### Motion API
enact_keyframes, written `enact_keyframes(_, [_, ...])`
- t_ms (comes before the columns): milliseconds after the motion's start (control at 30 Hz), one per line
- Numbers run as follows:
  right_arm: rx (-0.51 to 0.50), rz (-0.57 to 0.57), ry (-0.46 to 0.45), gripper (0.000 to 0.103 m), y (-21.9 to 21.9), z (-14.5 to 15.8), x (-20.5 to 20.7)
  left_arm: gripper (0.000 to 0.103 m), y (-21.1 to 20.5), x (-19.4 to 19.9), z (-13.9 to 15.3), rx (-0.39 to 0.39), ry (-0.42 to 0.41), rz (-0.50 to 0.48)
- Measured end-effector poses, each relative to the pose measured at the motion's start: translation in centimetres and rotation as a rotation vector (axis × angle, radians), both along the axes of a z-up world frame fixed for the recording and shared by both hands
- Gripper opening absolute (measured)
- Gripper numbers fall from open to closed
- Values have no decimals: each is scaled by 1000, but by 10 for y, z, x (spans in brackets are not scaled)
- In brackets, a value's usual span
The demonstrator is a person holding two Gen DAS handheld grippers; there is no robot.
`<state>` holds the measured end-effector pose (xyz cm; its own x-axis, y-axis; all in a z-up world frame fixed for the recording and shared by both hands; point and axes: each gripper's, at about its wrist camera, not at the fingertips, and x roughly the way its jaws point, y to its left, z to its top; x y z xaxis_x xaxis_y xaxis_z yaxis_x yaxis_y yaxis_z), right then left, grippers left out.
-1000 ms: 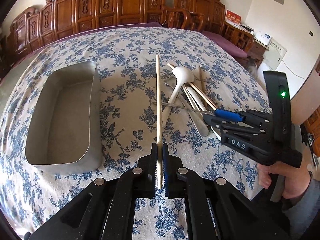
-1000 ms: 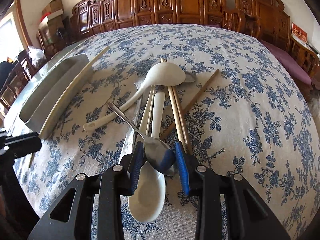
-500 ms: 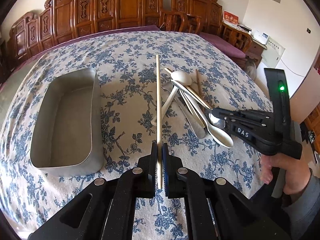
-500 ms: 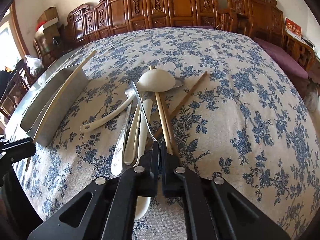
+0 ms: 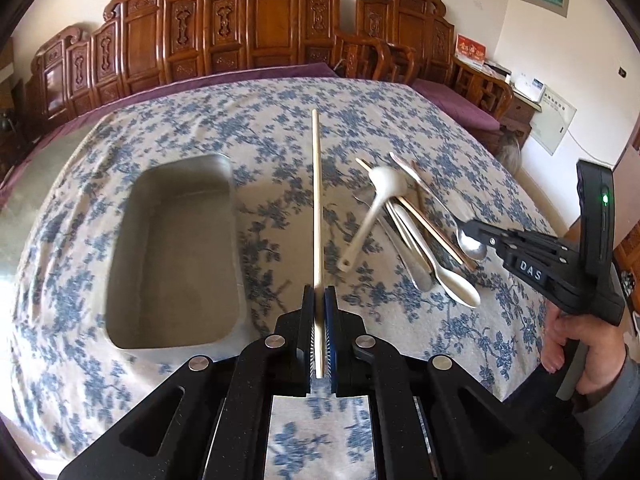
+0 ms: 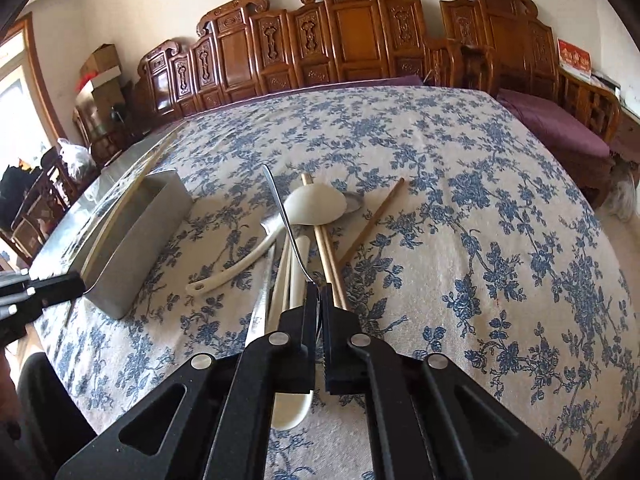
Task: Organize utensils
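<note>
On the floral-clothed counter (image 5: 400, 120), the steel tray (image 5: 172, 256) sits open at my left, the likely home for everything loose. The utensil pile (image 5: 404, 236) lies crossed beside it, well apart from the tray. My left gripper (image 5: 319, 312) has its jaws clamped on a pale chopstick (image 5: 317, 200), lifted clear; my right gripper (image 6: 319, 300) pinches a metal spoon (image 6: 280, 216) by its bowl, apparently edge-on, handle raised.
</note>
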<state>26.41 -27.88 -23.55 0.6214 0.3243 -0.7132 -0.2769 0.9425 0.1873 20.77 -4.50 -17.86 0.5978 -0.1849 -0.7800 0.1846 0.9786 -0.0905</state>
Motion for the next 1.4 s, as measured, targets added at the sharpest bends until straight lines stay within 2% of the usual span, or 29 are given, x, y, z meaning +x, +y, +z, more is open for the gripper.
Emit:
enact_keyframes(333, [-10,78,-39,3,35,11,-17,4,51,8,11,37,6,45])
enact_keyframes(533, [-27,73,-15,3,37,2,-14,4,67,31,-1,89,43,21])
enact_keyframes(900, [-36,63,-2,3,39,-2,-10,4,90,45,-37,58,133,62])
enact_keyframes(1200, [-69,71,-3,3,50,5,-15,8,102,50,-32,6,112,109])
enact_keyframes(1400, [-72,81,-2,3,65,17,-15,12,110,43,-17,7,46,126])
